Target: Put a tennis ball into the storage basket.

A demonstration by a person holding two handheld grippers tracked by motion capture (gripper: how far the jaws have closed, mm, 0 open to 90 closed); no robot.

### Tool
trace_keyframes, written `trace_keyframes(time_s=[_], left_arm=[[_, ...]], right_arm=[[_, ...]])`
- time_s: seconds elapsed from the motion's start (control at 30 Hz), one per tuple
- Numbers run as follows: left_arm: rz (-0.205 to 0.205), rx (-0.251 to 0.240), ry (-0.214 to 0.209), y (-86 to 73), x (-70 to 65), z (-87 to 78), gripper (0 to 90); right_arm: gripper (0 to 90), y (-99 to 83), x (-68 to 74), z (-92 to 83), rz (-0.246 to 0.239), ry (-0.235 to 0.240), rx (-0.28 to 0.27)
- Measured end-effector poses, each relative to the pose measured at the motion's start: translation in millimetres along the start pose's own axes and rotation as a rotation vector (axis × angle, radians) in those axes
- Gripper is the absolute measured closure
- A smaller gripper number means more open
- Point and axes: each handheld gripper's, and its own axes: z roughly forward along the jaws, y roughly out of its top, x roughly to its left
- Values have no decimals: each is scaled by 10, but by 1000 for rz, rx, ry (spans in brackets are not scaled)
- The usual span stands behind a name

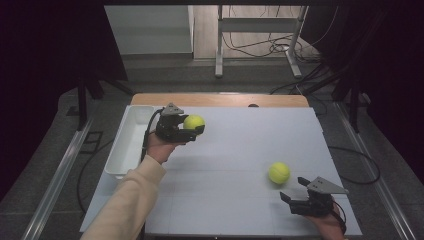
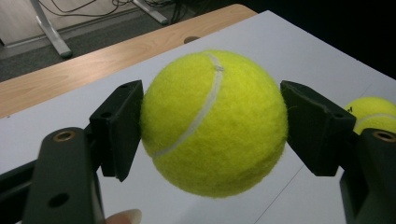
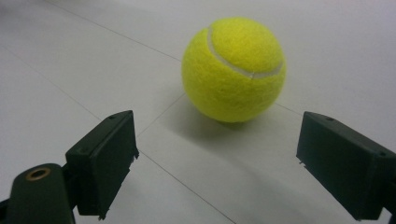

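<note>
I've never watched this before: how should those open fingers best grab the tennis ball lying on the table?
Across its widest middle. The tennis ball on the table is round and sits free, so any side works; the right gripper already faces it with jaws spread wider than the ball. Probably just slide forward, low, until the fingers flank it, then close.

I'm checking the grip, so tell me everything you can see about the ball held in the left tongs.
The held ball is a yellow-green tennis ball with fuzzy felt and a curved white seam across its front. It looks round and undented. The left tongs are shut on it, one black pad pressing each side, and it hangs above the white table near the white bin. Nothing else touches it; a second ball lies apart on the table.
</note>
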Motion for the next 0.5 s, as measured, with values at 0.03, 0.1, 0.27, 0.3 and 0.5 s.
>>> trace_keyframes(time_s=[0.03,0.1,0.27,0.3,0.5], left_arm=[[-2,0,4,0,5,-10,264],[-5,-4,6,0,18,-24,264],[-9,-6,20,-7,50,-72,263],[-8,-9,23,-8,54,-82,263],[-8,-18,31,-11,74,-141,263]], right_arm=[[128,0,1,0,0,0,0],[128,1,0,0,-2,0,-1],[128,1,-3,-2,-1,-1,-2],[128,1,-2,-2,-2,-1,-2],[128,2,1,0,-2,0,-1]])
